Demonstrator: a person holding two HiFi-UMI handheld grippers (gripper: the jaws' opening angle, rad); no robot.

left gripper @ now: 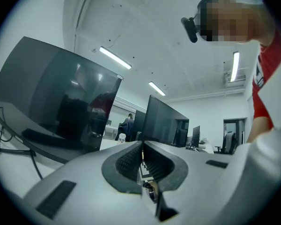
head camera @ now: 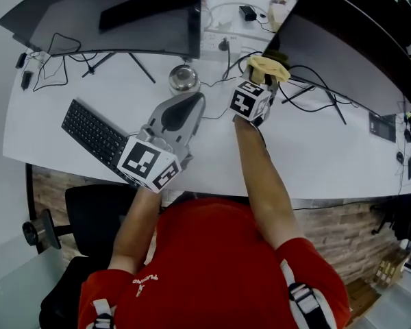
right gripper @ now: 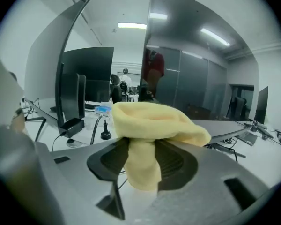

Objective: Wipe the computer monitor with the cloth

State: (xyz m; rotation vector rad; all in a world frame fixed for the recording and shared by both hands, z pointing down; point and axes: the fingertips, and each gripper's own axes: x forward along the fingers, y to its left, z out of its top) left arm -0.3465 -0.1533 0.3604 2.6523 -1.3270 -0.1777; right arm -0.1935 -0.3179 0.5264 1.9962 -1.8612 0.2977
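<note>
A crumpled yellow cloth is pinched in my right gripper, whose jaws are shut on it. In the right gripper view the cloth bulges over the jaw tips, with one fold hanging down between the pads. It is held close to the left end of the right-hand monitor, whose dark screen fills the view just ahead. Whether the cloth touches the glass I cannot tell. My left gripper hovers over the desk centre, shut and empty, pointing toward the left monitor.
On the white desk lie a black keyboard, a metal cup and loose black cables. The left monitor stands at the back left. A power adapter sits between the screens. An office chair is below.
</note>
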